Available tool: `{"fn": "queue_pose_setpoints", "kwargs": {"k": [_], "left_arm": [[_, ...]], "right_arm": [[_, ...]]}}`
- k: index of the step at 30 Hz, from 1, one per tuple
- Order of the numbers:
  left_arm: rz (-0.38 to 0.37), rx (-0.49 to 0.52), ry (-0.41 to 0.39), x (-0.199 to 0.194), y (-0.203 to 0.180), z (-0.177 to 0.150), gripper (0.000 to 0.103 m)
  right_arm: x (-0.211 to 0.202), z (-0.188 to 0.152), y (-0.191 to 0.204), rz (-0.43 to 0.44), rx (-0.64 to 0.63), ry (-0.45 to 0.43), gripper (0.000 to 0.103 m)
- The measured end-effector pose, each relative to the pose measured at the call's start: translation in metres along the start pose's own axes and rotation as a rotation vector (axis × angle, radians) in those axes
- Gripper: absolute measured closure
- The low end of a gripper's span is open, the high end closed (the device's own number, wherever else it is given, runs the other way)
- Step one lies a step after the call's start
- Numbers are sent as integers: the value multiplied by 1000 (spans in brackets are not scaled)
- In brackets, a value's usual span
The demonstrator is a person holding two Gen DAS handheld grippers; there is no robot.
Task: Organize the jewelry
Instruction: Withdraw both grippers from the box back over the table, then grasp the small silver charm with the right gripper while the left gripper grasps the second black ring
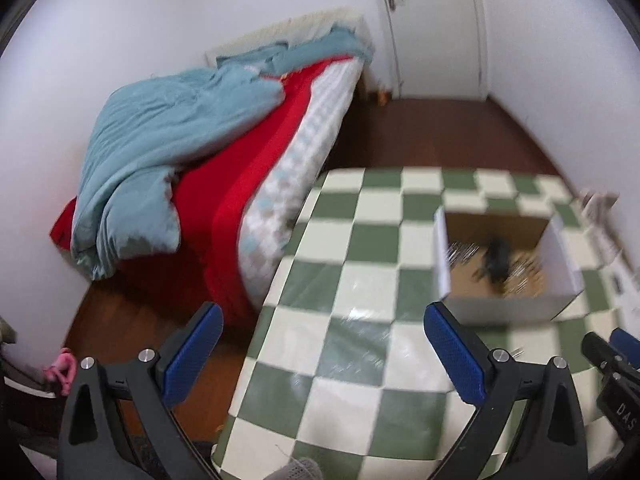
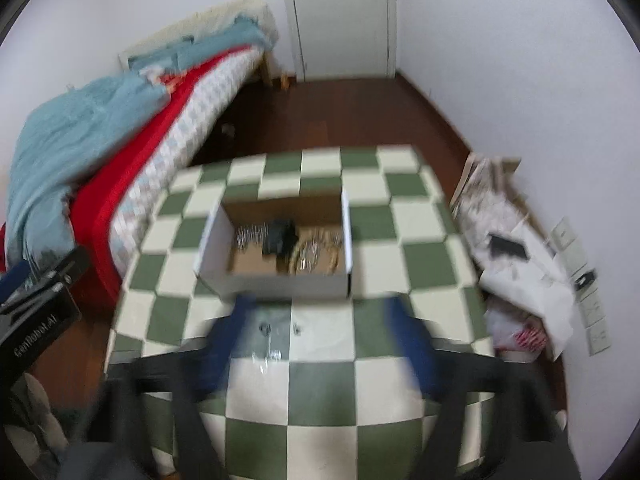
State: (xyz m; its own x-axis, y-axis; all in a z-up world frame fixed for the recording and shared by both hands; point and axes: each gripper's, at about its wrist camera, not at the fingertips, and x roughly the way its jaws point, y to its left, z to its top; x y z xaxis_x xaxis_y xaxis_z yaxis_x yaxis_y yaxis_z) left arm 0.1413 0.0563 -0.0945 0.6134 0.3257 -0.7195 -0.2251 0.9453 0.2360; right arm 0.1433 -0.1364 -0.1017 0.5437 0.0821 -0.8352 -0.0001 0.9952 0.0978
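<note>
Going slowly toward the box (image 2: pixel 280 280) of jewelry (image 2: pixel 316 254) on the bench (image 2: pixel 320 380), keeping both jaws spread wide, holding nothing.

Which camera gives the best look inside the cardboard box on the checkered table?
The right wrist view: the box sits near centre, its opening facing the camera, showing a dark item amid blurry metallic pieces. In the left wrist view it sits off right, contents more smeared.

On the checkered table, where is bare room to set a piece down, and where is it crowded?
Bare cloth lies on the table between the box and the near edge, except small clear bits just before the box. More bare cloth left of it toward the bed. Inside, jewelry crowds the box.
</note>
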Motion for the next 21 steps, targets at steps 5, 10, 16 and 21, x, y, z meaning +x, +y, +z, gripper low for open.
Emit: {"fn": "queue_pose_setpoints", "kwargs": {"k": [5,10,16,21], "left_arm": [[79,70,74,42,-7,-20,0],[101,75,110,60,-4,-29,0],[101,71,134,70,-4,-30,0],[88,79,137,71,-11,-30,0]], "right_arm": [[74,-28,-8,63,37,83,54],[118,-45,-4,61,21,109,54],[135,-53,15,52,-52,71,54],[139,-53,33,-30,-165,28,91]]}}
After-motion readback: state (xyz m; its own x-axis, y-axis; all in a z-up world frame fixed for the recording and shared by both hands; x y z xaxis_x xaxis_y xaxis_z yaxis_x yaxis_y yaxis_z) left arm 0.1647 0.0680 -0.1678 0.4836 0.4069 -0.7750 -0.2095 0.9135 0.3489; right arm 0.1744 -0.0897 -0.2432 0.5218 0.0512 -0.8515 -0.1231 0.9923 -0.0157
